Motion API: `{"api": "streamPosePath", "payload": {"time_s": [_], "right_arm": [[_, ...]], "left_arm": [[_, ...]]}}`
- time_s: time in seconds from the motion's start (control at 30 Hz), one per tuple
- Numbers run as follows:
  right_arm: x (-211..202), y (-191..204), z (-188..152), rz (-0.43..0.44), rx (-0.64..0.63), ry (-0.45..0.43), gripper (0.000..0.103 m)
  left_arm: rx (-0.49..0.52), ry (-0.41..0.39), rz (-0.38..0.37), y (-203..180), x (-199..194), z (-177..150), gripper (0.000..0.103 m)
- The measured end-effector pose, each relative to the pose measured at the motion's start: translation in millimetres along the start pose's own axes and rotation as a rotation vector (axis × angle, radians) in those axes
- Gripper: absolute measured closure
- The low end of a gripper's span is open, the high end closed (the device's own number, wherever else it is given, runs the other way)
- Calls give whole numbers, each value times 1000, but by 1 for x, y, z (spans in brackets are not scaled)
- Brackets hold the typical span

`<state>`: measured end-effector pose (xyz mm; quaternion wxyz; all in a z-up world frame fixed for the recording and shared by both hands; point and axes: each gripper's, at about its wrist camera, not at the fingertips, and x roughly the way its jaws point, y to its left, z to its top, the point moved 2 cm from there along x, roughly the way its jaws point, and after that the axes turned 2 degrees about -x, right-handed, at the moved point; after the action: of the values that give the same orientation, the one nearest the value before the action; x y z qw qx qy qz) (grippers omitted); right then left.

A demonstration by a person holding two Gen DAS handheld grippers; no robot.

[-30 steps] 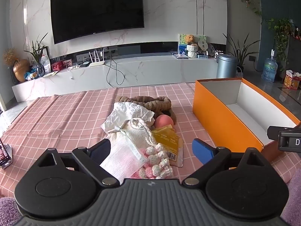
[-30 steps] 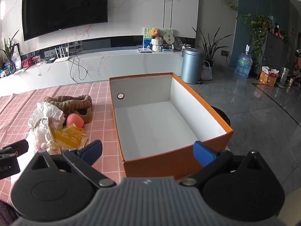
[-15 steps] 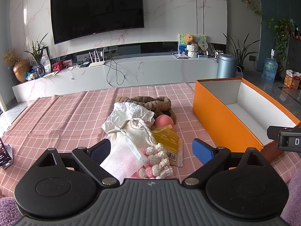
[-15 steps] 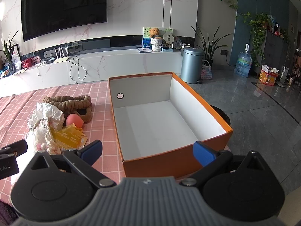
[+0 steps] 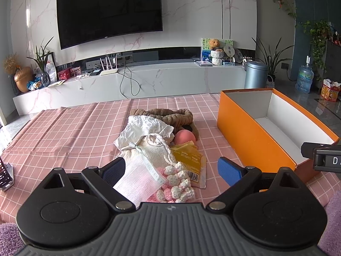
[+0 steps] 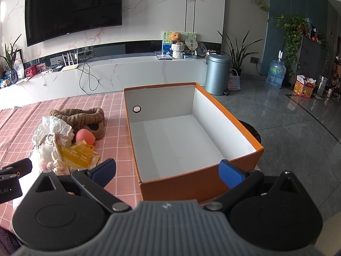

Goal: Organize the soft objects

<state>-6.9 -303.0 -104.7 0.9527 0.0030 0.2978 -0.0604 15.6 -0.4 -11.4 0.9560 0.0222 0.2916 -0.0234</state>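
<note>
A pile of soft things lies on the pink checked tablecloth [image 5: 64, 132]: a brown plush band [image 5: 166, 115], crumpled white cloth [image 5: 145, 128], a cream drawstring pouch [image 5: 153, 151], a pink sponge ball [image 5: 185, 137], a yellow packet [image 5: 189, 157], a pink-and-white knitted piece [image 5: 177, 185] and a white mesh pad [image 5: 138, 183]. My left gripper [image 5: 171, 170] is open just in front of the pile, empty. An empty orange box [image 6: 181, 140] stands right of the pile. My right gripper [image 6: 167, 170] is open at the box's near wall, empty.
A phone on a stand [image 5: 5, 177] sits at the table's left edge. Beyond the table are a white TV bench [image 5: 149, 81], a grey bin [image 6: 217, 74] and the tiled floor [image 6: 298, 128] to the right. A dark round stool [image 6: 251, 128] shows behind the box.
Both grippers are nearly still. The left view has shifted slightly, and the phone at the left edge shows a little lower.
</note>
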Motion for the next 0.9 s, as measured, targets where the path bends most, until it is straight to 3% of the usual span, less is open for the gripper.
{"api": "streamPosePath", "payload": {"time_s": [0.9], "right_arm": [[2, 1, -2, -2, 5, 11, 2]], "left_arm": [[1, 13, -5, -2, 2, -3, 0]]}}
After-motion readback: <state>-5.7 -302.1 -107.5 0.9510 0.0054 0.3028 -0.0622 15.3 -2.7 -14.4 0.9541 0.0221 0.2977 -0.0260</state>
